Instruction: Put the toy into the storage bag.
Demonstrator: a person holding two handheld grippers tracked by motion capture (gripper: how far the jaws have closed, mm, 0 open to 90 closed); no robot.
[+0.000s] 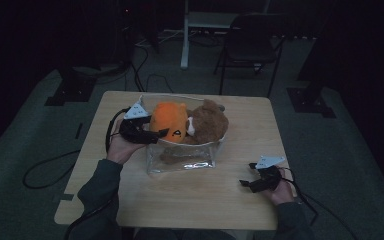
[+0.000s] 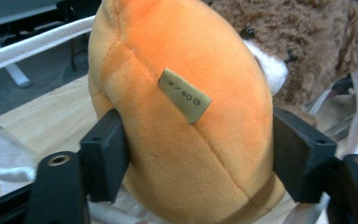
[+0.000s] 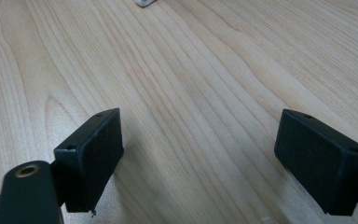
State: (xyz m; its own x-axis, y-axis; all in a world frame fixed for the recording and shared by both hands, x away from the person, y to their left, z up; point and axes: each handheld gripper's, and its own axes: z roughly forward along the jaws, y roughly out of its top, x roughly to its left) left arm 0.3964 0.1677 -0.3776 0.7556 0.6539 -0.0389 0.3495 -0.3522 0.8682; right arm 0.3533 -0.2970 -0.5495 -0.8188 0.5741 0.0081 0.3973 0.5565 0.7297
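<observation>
An orange plush toy (image 1: 170,120) (image 2: 191,154) with a small gold tag sits in a clear plastic bag (image 1: 180,162) beside a brown teddy bear (image 1: 209,122) (image 2: 298,42). My left gripper (image 1: 155,135) (image 2: 198,135) reaches in from the bag's left side. Its two black jaws press on either flank of the orange toy. My right gripper (image 1: 245,184) (image 3: 200,140) rests low over the bare wooden table (image 3: 191,56) at the front right. Its jaws stand wide apart with nothing between them.
The bag has white strap handles (image 2: 32,44) and stands at the middle of the light wooden table (image 1: 195,200). A dark folding chair (image 1: 252,40) and a white post stand beyond the far edge. Cables trail off the table's left and right sides.
</observation>
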